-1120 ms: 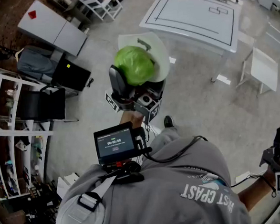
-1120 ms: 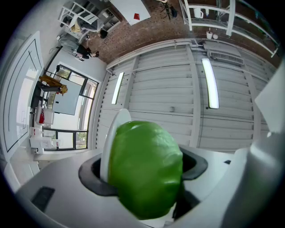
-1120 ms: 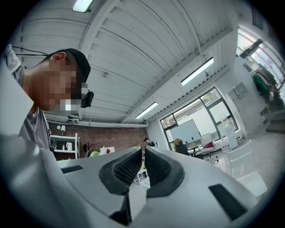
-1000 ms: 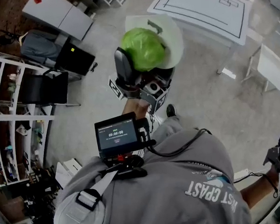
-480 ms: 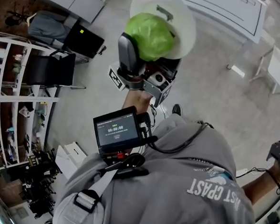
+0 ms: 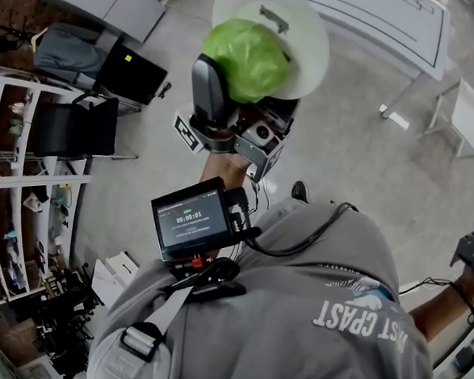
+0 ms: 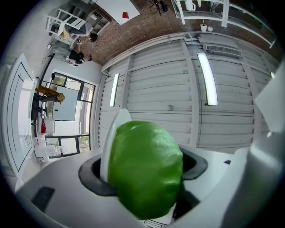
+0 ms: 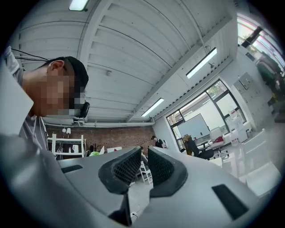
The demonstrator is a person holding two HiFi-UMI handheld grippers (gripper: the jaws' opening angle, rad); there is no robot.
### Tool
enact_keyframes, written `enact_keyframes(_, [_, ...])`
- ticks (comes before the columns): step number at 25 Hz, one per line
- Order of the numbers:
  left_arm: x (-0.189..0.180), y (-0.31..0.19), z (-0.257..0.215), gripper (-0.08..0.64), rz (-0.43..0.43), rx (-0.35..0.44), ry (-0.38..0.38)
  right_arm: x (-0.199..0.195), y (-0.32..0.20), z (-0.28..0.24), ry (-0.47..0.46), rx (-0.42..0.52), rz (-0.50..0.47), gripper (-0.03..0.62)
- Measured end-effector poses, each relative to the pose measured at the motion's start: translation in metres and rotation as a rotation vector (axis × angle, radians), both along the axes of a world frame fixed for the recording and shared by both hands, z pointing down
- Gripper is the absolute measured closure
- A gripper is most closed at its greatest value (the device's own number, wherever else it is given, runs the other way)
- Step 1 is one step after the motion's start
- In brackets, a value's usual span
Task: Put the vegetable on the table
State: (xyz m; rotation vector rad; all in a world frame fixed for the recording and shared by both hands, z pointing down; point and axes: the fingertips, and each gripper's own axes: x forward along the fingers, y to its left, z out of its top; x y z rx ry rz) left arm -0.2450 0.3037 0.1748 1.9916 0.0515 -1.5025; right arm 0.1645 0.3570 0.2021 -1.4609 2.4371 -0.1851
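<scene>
Status: pick is done, place is not. The desk is white with black outlines drawn on top, and the near part of it carries nothing yet.

The vegetable is a round green head, cabbage or lettuce at a guess. It's up in the air, left of the desk's near corner in the head view, over the floor and not over the desk top.

The left tongs are clamped on it with jaws spread wide, pointing steeply up. A white round piece with a small handle is squeezed between the vegetable and one jaw, on the desk side. Lid or plate, can't tell.

The right tongs are low and well apart from the desk on its near side. Jaws barely parted, nothing between them.

Left to do, as I read it: carry across to the desk, lower, release. Watch the white piece, it may come loose with the vegetable.

Around the desk:
- shelving rack far to its left
- grey cabinet to its left
- black chair on the rack side
- white chair just off its near right corner
- grey backpack left of the desk, by the cabinet
- chest screen on the person, near side

The floor between vegetable and desk looks free. Only the white chair sits close to the desk edge, and it's off the direct line.
</scene>
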Motion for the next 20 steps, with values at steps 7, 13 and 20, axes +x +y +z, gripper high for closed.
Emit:
enact_keyframes(7, [-0.03,-0.064,0.013,0.189,0.017,-0.005,0.001,-0.033,-0.012,0.003,-0.002,0.007,0.008,0.563])
enact_keyframes(13, [-0.033,-0.075,0.02,0.189,0.021,-0.027,-0.004,-0.044,-0.037,-0.013,0.011,-0.024,0.018,0.563])
enact_keyframes(20, [-0.039,-0.085,0.024,0.189,-0.006,-0.078,0.01,-0.051,-0.055,-0.018,0.008,-0.035,-0.009,0.563])
